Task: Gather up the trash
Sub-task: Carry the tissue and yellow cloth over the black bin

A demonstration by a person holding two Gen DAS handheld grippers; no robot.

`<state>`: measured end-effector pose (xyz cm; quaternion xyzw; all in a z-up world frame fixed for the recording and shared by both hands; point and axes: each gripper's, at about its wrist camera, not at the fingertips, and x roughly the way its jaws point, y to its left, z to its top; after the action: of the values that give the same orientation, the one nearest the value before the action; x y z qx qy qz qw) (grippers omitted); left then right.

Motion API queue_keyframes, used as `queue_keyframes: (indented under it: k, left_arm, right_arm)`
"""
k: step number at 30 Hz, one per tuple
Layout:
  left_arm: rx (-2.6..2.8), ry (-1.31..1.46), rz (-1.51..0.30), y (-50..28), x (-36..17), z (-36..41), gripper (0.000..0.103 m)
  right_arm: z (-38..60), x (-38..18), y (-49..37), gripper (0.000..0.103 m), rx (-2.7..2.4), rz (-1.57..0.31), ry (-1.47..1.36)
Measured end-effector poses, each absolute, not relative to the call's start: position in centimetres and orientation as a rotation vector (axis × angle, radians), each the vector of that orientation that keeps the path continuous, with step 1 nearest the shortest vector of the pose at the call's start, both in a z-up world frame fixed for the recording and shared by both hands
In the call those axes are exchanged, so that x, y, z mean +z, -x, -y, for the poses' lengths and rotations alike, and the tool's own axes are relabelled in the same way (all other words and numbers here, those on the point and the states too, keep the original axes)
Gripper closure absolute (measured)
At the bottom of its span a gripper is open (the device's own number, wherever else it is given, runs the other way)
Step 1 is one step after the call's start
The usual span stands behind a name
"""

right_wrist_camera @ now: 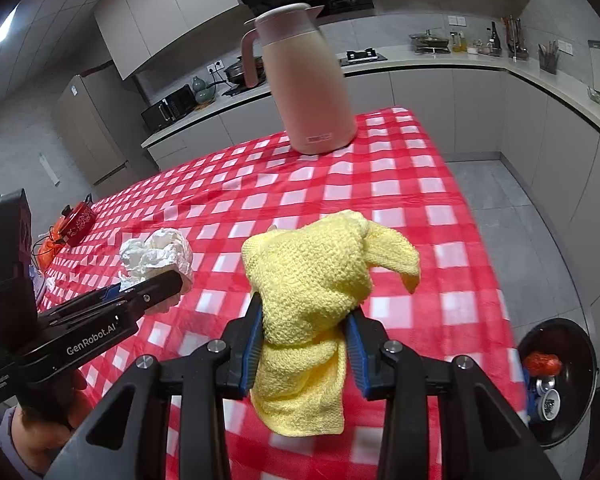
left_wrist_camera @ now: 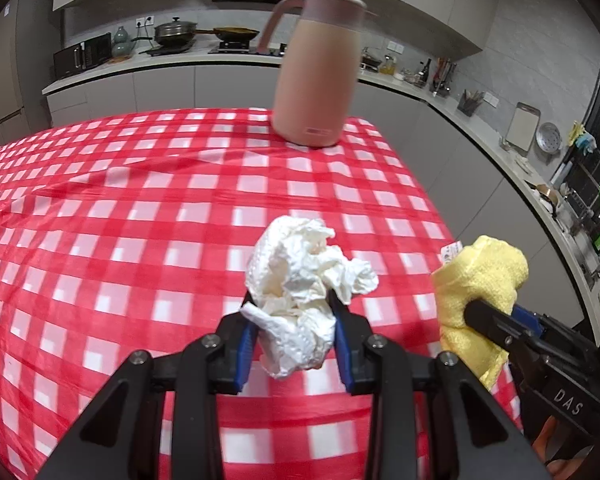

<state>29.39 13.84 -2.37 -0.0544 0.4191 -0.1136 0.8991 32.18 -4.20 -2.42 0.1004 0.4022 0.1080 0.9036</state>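
My left gripper [left_wrist_camera: 292, 312] is shut on a crumpled white paper tissue [left_wrist_camera: 300, 280] and holds it above the red checked tablecloth [left_wrist_camera: 140, 220]. My right gripper [right_wrist_camera: 306, 312] is shut on a yellow cloth [right_wrist_camera: 312, 280], also held above the table. In the left wrist view the yellow cloth [left_wrist_camera: 480, 280] and right gripper [left_wrist_camera: 476, 314] show at the right edge of the table. In the right wrist view the tissue [right_wrist_camera: 156, 256] and left gripper [right_wrist_camera: 172, 280] show at the left.
A pink thermos jug [left_wrist_camera: 316, 76] stands at the table's far edge. A black bin [right_wrist_camera: 560, 380] holding cans and red trash sits on the floor to the table's right. Red and orange items [right_wrist_camera: 72, 224] lie at the far left. Kitchen counters [left_wrist_camera: 180, 60] run behind.
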Motion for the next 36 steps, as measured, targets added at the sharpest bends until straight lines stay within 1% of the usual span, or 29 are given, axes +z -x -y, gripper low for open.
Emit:
queue_keyframes:
  k: [9,24,36]
  left_arm:
    - [-0.291,0.086,-0.857,-28.0,-1.7,-9.1,0.068]
    - [-0.373,0.042,-0.853,-26.7,-1.5,-2.2,0.068]
    - [-0.505,-0.004,-0.890,-24.9,-2.8,7.1,0.068]
  right_arm:
    - [8.9,-1.5,-29.2,0.063,0.184,-0.807,-0.234]
    - [17.2,-2.0,-25.4,0.063,0.068,-0.797,-0.320]
    - [27.0,-3.5,-20.6,0.063,-0.086,-0.804,-0.385]
